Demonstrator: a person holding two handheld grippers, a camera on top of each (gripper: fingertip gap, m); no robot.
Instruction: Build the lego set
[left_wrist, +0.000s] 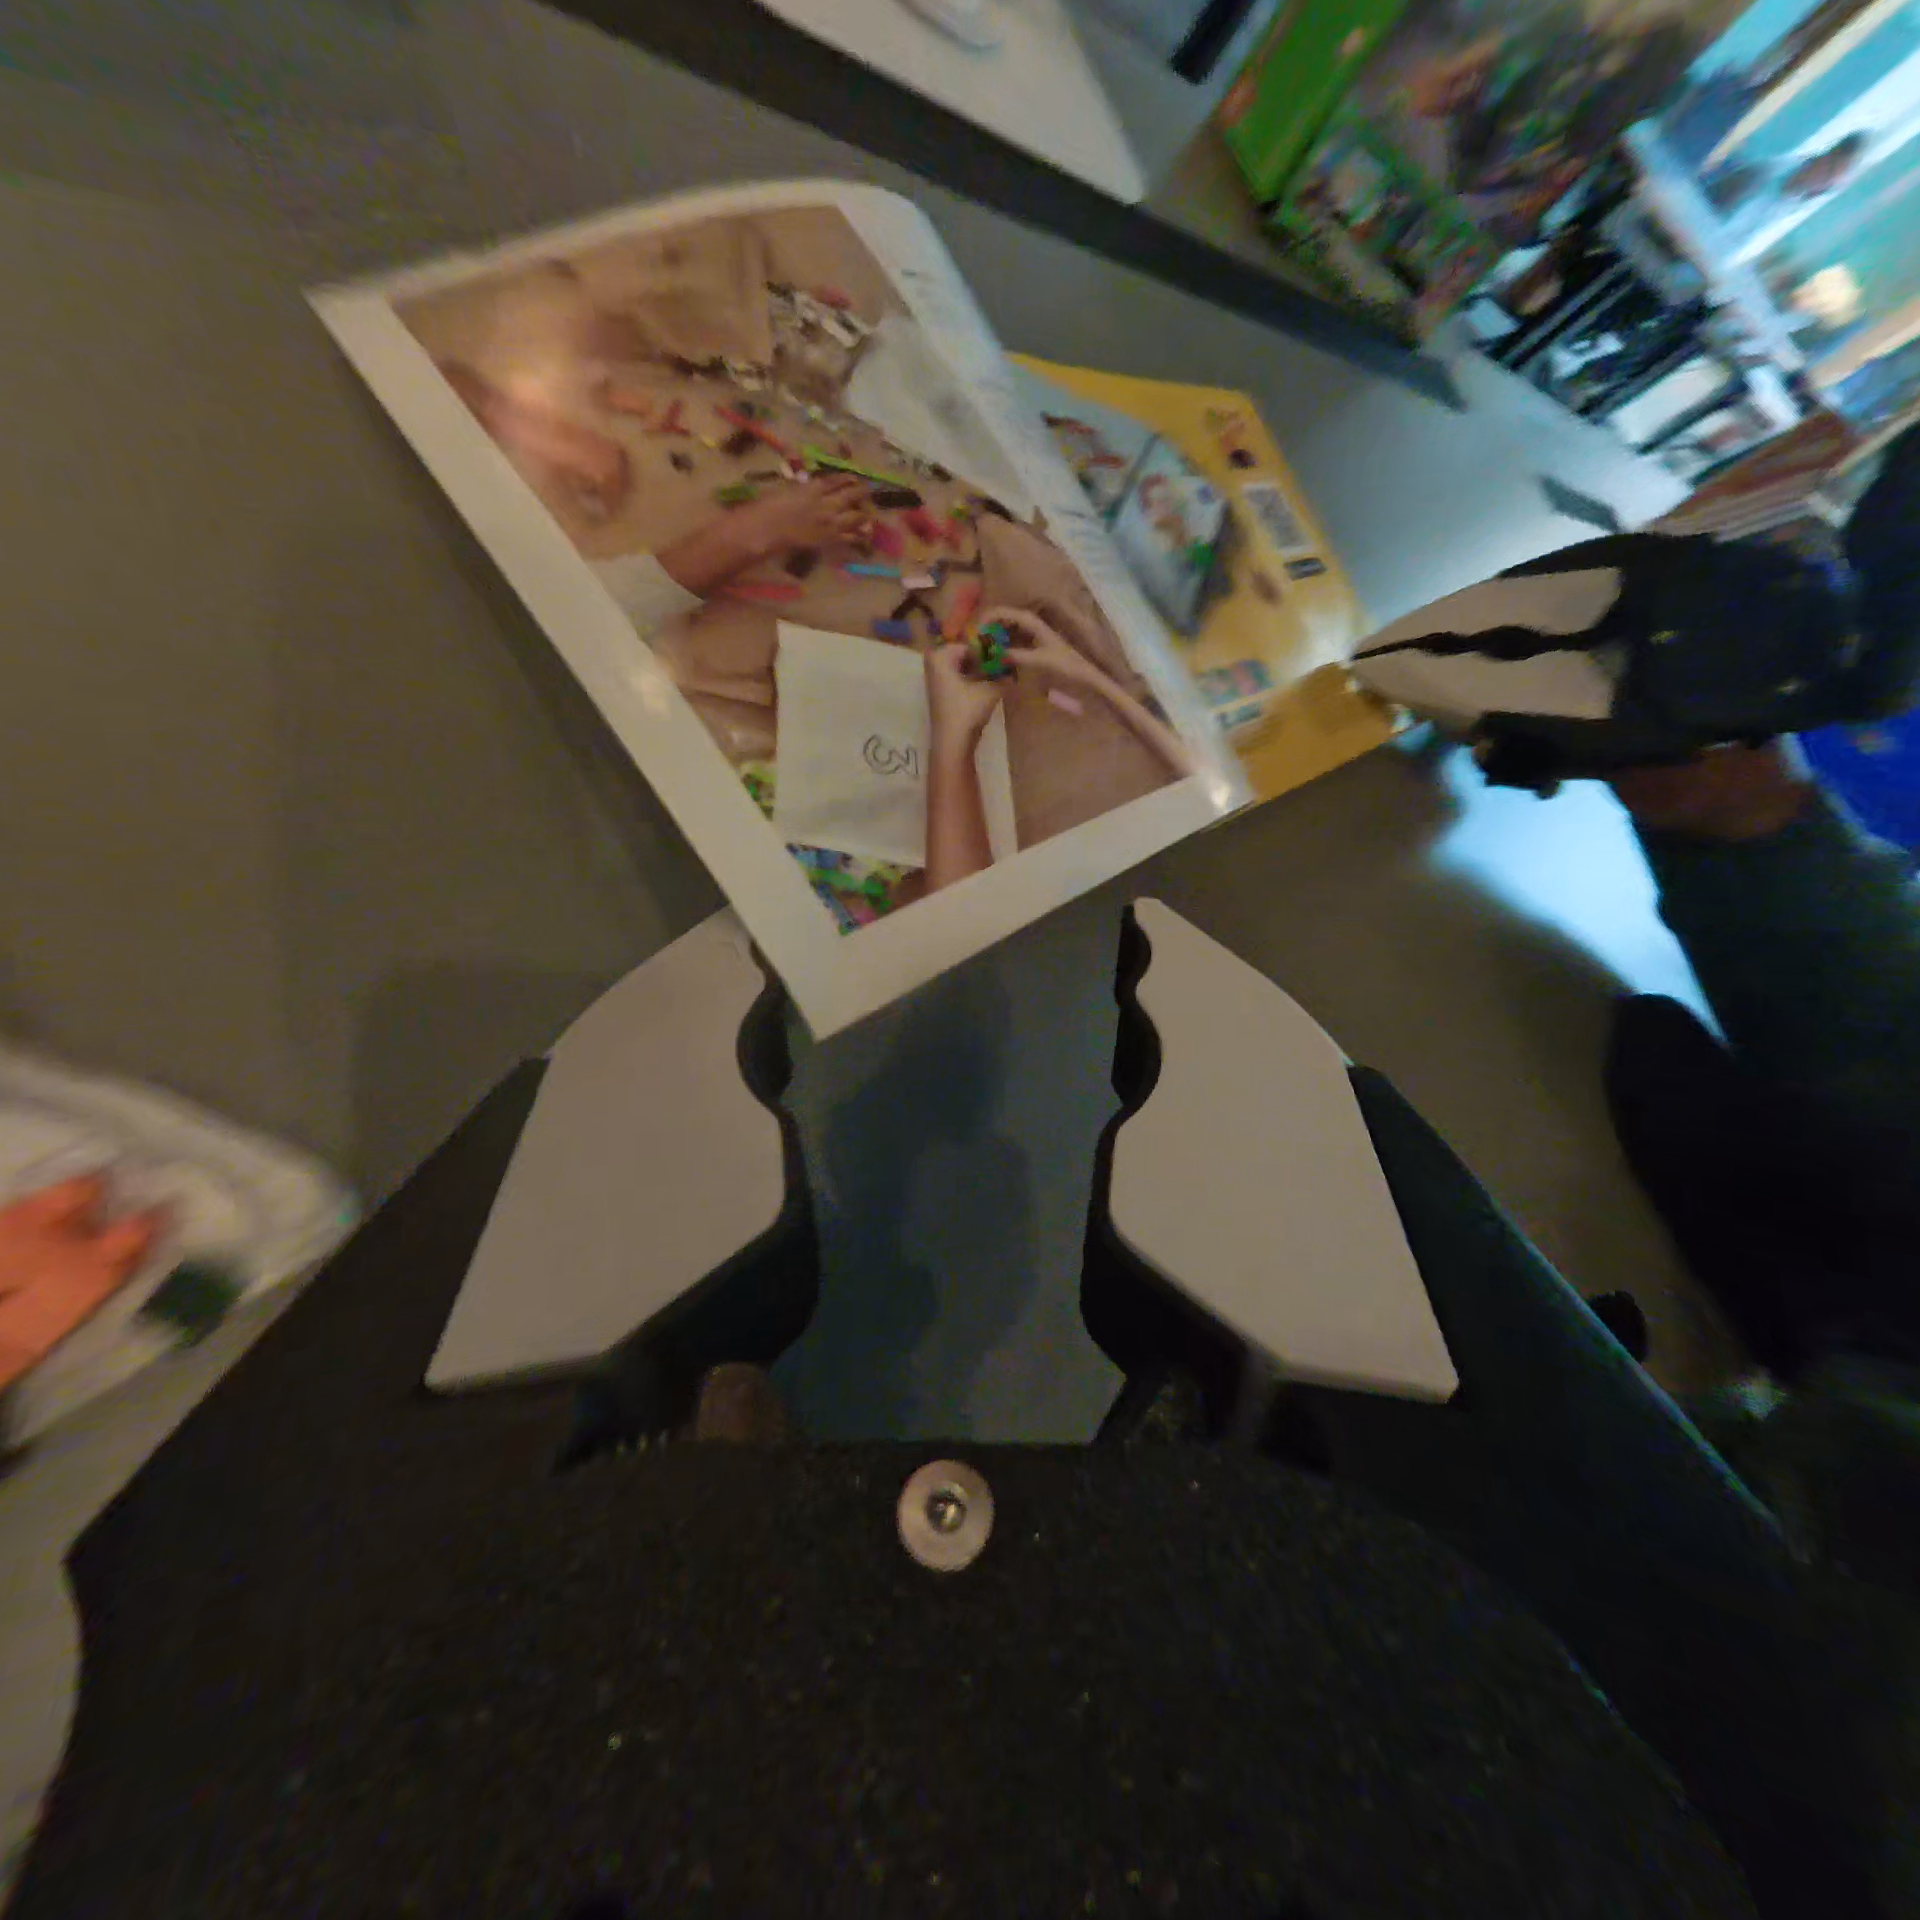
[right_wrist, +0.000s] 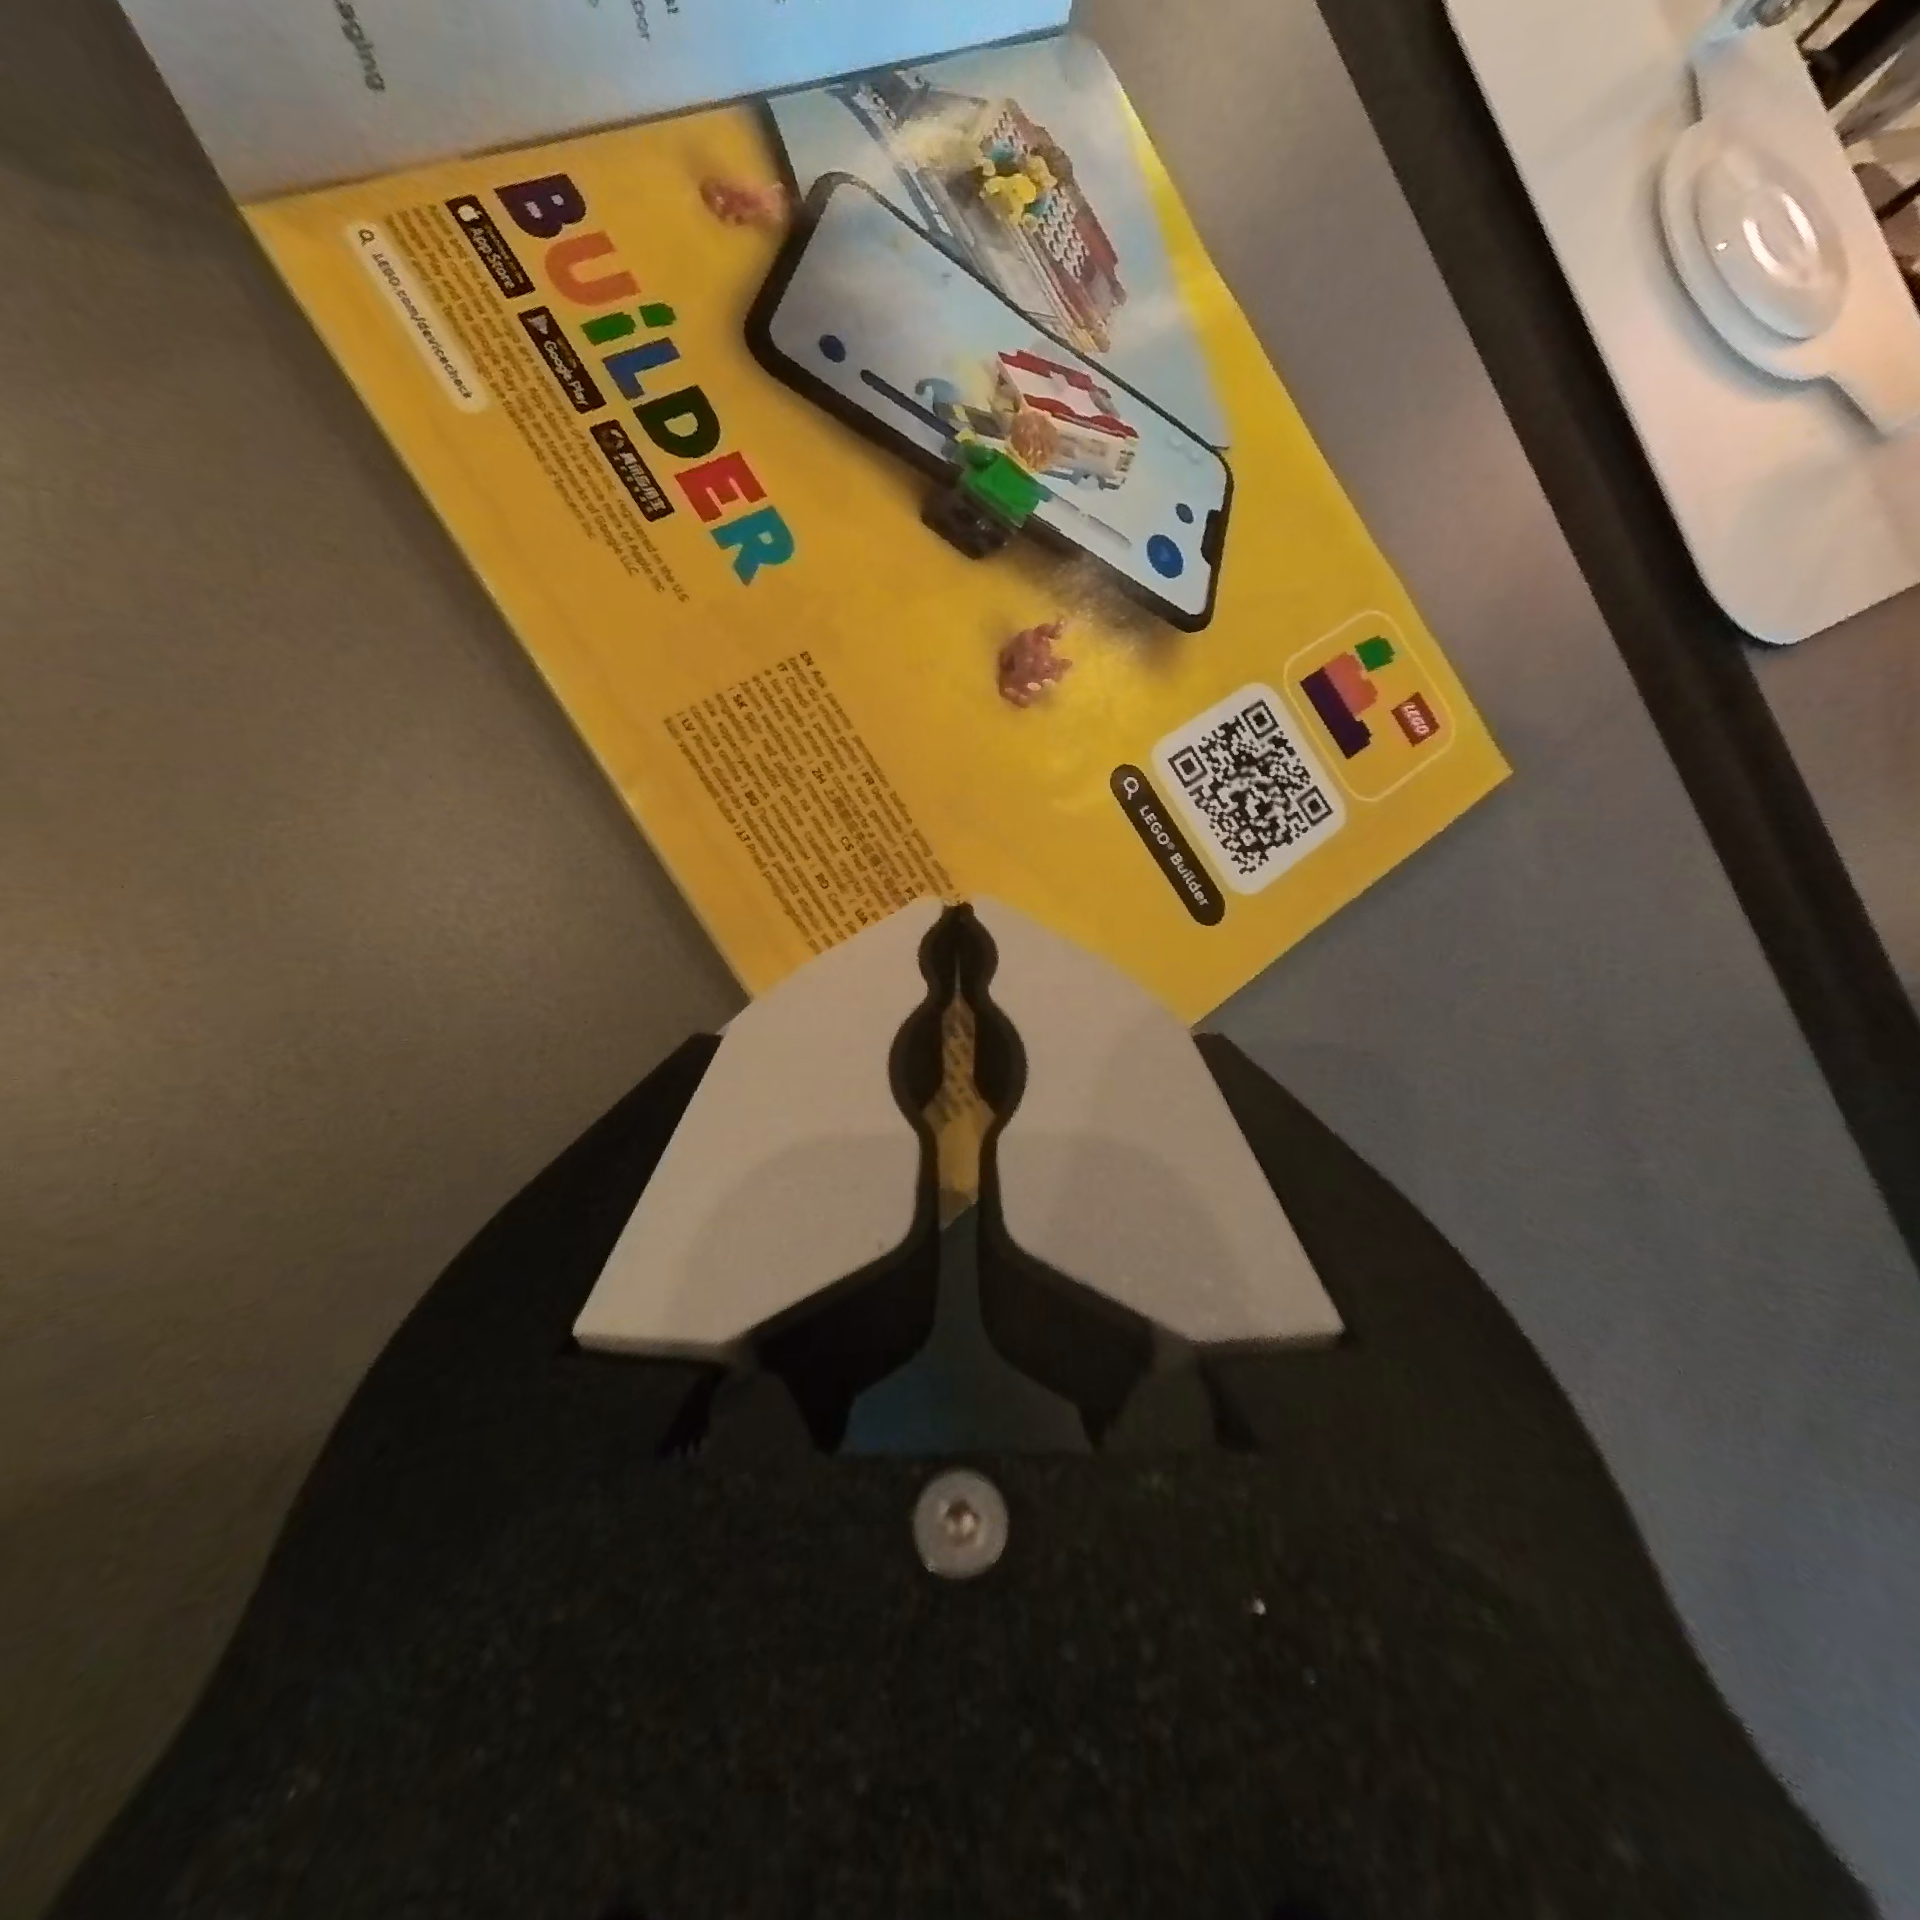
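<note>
**Meanwhile, both hand-held grippers worked at the instruction booklet**

Meanwhile, the instruction booklet (left_wrist: 831, 582) lay open on the grey worktop (left_wrist: 208, 623), and everything else is placed from it. The right hand-held gripper (right_wrist: 961, 912) was clenched on the booklet's near edge, at the yellow page (right_wrist: 935, 748), with a strip of yellow paper showing in the narrow slot between its white fingers (right_wrist: 821, 1164). In the left wrist view that same gripper (left_wrist: 1361, 657) reached in from the booklet's right side and met the yellow page's corner.

The left hand-held gripper (left_wrist: 935, 925) was released, its white fingers (left_wrist: 644, 1164) well spread, and the near corner of the booklet's photo page (left_wrist: 790, 935) sat between them, close against the left finger; whether they touched cannot be told.

Beyond the booklet stood a white pad (right_wrist: 1621, 343) bearing a round white device (right_wrist: 1766, 249). Farther off, past the booklet's far right, blurred green boxes (left_wrist: 1351, 135) showed. A blurred bag of pieces (left_wrist: 135, 1247) lay left of the booklet's near corner.
</note>
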